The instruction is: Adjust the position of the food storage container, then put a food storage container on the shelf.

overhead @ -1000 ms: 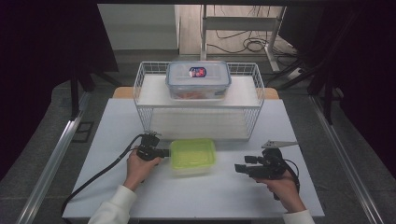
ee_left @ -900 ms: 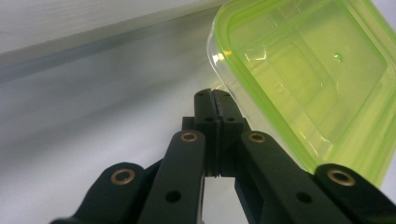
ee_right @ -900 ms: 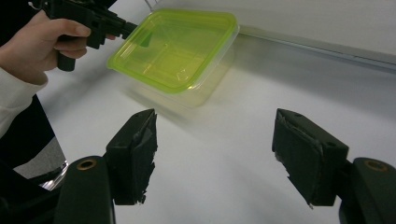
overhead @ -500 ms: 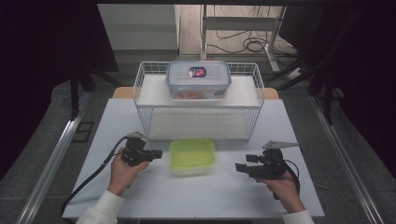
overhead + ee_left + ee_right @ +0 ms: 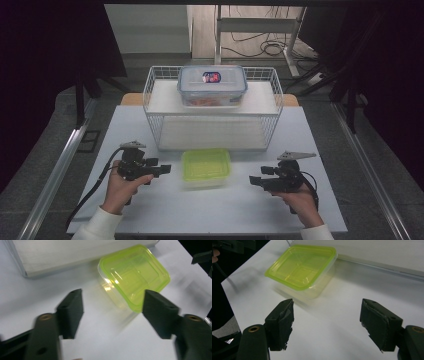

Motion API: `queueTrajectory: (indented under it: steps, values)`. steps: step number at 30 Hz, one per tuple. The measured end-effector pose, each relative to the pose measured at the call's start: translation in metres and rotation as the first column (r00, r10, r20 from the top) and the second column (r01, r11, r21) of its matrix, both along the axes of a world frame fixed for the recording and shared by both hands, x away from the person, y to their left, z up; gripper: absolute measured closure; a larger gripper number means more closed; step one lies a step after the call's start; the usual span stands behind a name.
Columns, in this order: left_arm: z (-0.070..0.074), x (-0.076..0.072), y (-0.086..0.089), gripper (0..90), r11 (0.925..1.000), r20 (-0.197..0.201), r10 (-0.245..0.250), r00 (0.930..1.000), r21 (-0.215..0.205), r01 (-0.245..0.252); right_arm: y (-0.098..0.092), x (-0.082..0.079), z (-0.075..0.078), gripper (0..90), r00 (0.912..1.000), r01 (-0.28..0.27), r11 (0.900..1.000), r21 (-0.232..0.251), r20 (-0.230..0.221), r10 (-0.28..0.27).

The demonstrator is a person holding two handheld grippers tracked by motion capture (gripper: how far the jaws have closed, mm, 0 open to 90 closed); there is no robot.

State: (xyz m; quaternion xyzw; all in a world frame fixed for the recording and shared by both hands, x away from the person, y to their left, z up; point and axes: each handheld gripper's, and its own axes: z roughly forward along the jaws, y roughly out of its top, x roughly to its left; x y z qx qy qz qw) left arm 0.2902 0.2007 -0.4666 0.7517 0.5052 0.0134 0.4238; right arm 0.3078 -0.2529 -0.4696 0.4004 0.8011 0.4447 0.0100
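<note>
From the high view, the white table (image 5: 210, 210) carries a white wire basket (image 5: 212, 112) at its far side, and a clear lidded food container (image 5: 212, 86) with orange contents and a red-and-blue label rests on the basket's top shelf; the gripper views take in just the lower edge of that basket. In front of the basket sits a small clear container with a yellow-green lid (image 5: 206, 166), flat on the table between the two grippers and touching neither. The left gripper (image 5: 162, 170) points at its left side from just beside it; its jaws have just been opening and now stand wide, nothing between them, the lidded container lying ahead of the tips in the left gripper view (image 5: 133, 272). The right gripper (image 5: 256, 181) lies farther off on the other side, jaws likewise wide apart and empty, with the container ahead and to the left in the right gripper view (image 5: 302, 267). Through the translucent lid the small container looks empty.
</note>
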Motion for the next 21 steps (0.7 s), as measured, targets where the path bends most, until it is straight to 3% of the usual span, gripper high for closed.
queueTrajectory:
  steps: [4,9,16,21]
  values:
    - [0.000,-0.006,0.004,26.7,0.9993,-0.024,-0.002,0.9997,-0.038,0.001,0.004,0.002,0.002,26.6,0.9999,-0.002,1.000,0.022,0.014,0.002]
    - [0.001,-0.008,0.008,25.1,0.9983,-0.024,0.014,0.9996,-0.056,-0.015,0.008,0.005,0.006,25.8,0.9990,0.004,0.997,0.071,0.044,-0.008]
    - [-0.007,-0.003,0.002,25.5,0.9973,-0.050,0.002,0.9987,-0.074,-0.006,0.017,0.009,0.002,26.1,0.9990,-0.010,0.998,0.061,0.043,0.008]
    - [-0.013,0.000,-0.002,27.1,0.9976,-0.048,0.008,0.9988,-0.068,-0.012,0.023,0.010,0.005,26.2,0.9994,-0.017,0.998,0.060,0.029,0.016]
